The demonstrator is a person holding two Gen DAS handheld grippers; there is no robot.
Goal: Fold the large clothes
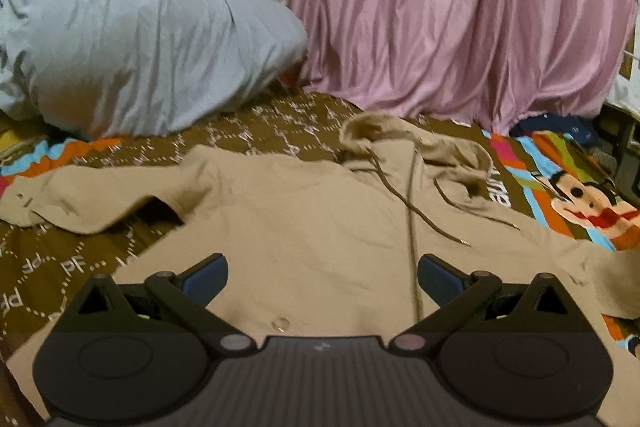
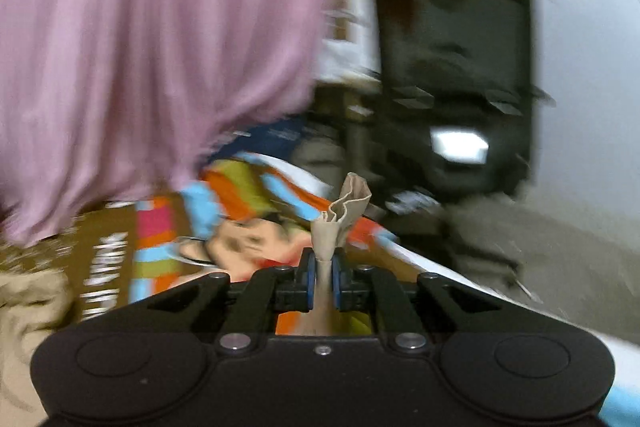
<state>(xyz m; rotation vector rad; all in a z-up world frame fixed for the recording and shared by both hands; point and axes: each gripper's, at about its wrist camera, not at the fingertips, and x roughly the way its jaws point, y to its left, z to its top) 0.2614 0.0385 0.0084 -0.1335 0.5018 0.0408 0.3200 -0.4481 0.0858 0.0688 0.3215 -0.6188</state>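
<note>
On the far left, in my left camera, a big grey pillow (image 1: 132, 43) sat at the back of the bed. In front of it, a brown bedsheet (image 1: 44, 267) with white letters covered the bed. A tan hoodie (image 1: 288, 227) lay spread out flat on that sheet, front side up. One sleeve (image 1: 96, 203) reached out to the left. The hood (image 1: 404, 135) was bunched at the far end, and its brown strings (image 1: 404, 203) trailed down over the chest. My left gripper (image 1: 322, 273) hung just above the hoodie. Its two blue fingers (image 1: 206, 275) stood wide apart and nothing was between them. Behind the hood, a pink curtain (image 1: 460, 19) hung down to the bed. To the right of the hoodie was a bright cartoon blanket (image 1: 576, 203).

My right camera was blurry. The pink curtain (image 2: 160, 47) filled its left side, and the cartoon blanket (image 2: 240, 227) lay below it. In the middle, my right gripper (image 2: 325, 277) was squeezed tight on a pinch of the tan hoodie (image 2: 340, 215), which stuck up past the fingers (image 2: 306, 277). To the right stood a black chair (image 2: 456, 67).
</note>
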